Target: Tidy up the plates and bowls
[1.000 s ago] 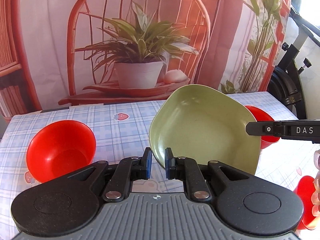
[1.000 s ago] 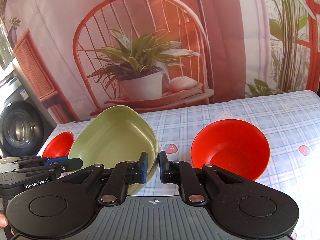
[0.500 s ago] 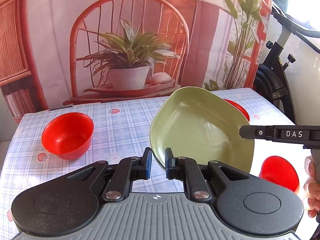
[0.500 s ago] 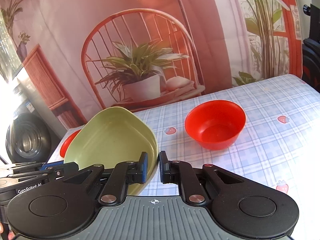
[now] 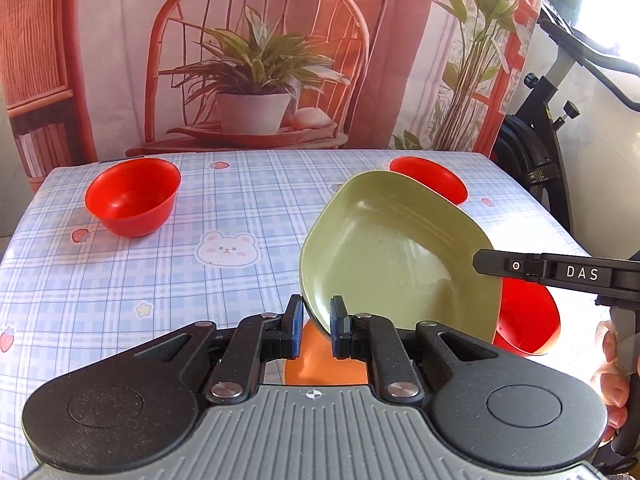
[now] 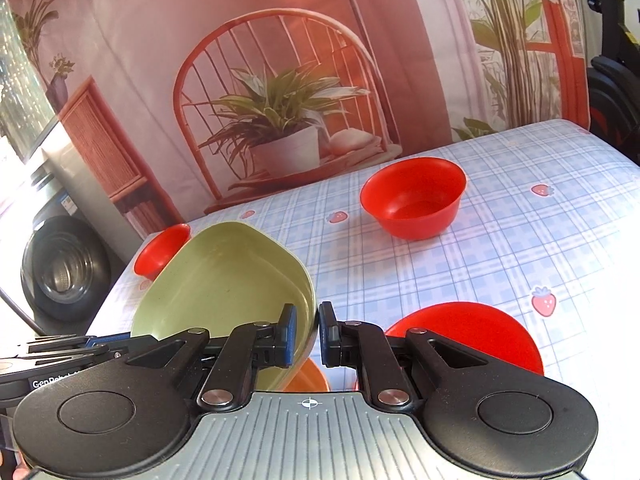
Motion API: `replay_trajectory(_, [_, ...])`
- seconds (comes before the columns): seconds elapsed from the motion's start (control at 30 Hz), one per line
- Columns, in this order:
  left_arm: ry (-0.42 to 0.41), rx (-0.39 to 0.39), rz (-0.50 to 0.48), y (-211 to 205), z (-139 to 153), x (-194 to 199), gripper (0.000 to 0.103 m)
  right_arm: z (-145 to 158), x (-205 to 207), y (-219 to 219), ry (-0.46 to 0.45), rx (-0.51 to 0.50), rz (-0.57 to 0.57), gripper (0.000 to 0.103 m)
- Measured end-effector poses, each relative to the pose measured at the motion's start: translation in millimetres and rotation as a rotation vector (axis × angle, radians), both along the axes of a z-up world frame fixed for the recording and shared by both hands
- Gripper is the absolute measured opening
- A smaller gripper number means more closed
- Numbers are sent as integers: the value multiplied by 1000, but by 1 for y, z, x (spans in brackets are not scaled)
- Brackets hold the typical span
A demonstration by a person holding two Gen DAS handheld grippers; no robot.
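A green squarish plate (image 5: 396, 256) is held up, tilted, over the checked table (image 5: 200, 280). My left gripper (image 5: 314, 330) is shut on its near-left rim. My right gripper (image 6: 307, 334) is shut on its opposite rim; the plate also shows in the right wrist view (image 6: 224, 284). Red bowls stand at the far left (image 5: 132, 198), far right (image 5: 430, 180) and near right (image 5: 524, 320). In the right wrist view a red bowl (image 6: 414, 202) stands mid-table and a red plate (image 6: 472, 332) lies close below. An orange dish (image 5: 320, 364) sits under the green plate.
A printed backdrop with chair and plant hangs behind the table. An exercise bike (image 5: 552, 120) stands to the right of the table. A washing machine (image 6: 64, 272) stands past the left edge. The right gripper's finger (image 5: 560, 272) crosses the left wrist view.
Both grippers have pulled back and risen with the green plate between them. The table and bowls look farther away, and the orange dish has come into view below.
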State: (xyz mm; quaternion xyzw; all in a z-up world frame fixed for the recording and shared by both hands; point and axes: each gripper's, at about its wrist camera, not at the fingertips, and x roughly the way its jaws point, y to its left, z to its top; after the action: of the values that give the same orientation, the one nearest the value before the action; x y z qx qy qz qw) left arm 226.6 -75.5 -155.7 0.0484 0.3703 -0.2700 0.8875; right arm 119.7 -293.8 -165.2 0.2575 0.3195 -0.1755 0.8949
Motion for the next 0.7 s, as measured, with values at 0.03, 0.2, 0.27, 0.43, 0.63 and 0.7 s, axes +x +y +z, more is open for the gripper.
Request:
replay_trajectory(0.03, [2,4,0,1,-1,-3,15,-1,-3,3,5,1,0,12])
replay_trajectory(0.2, [17,19,-2,6,-6,-12,15,-6,-14,11,13,19,3,12])
replay_trajectory(0.27, [19,24,-1,7,-7,-13,15,-8,-17,14,17,24,4,12])
replay_trajectory(0.43, [15,38,-1,6,-8,-17,15,-11,-24,18,22,36,2,12])
replay_trajectory(0.63, [21,53,1,7,-13,-22,15,-15,-28,21,21,28,2,12])
replay_trajectory(0.7, [21,59,3,7,-14,-22,15,-17,-29,22,22,29,3,12])
